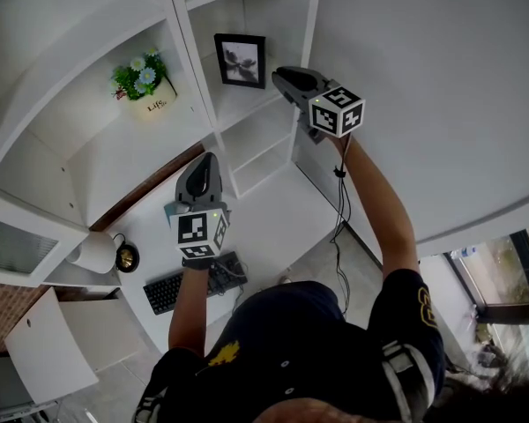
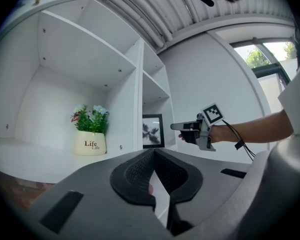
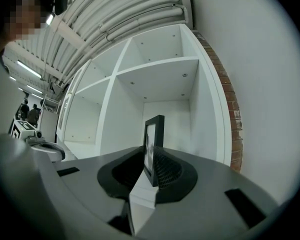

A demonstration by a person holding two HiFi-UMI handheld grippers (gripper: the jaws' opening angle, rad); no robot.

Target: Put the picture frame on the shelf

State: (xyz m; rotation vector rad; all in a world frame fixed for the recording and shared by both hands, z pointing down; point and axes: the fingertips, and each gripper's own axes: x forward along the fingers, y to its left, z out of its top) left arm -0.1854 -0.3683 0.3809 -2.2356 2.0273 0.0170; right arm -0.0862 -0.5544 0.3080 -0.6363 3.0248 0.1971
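A black picture frame [image 1: 240, 60] with a grey print stands upright in an upper compartment of the white shelf [image 1: 247, 106]. My right gripper [image 1: 285, 78] is raised just to the right of it, a small gap apart. In the right gripper view the frame [image 3: 154, 134] shows edge-on through the narrow gap of my open right gripper [image 3: 149, 155]. The left gripper view shows the frame [image 2: 153, 131] with the right gripper [image 2: 174, 127] beside it. My left gripper [image 1: 201, 170] hangs lower, over the desk, shut and holding nothing [image 2: 153, 152].
A cream pot of flowers [image 1: 146, 88] stands in the compartment left of the frame. Below lie a white desk [image 1: 278, 218], a black keyboard [image 1: 183, 287] and a small round clock [image 1: 126, 256]. The wall [image 1: 423, 77] runs along the shelf's right side.
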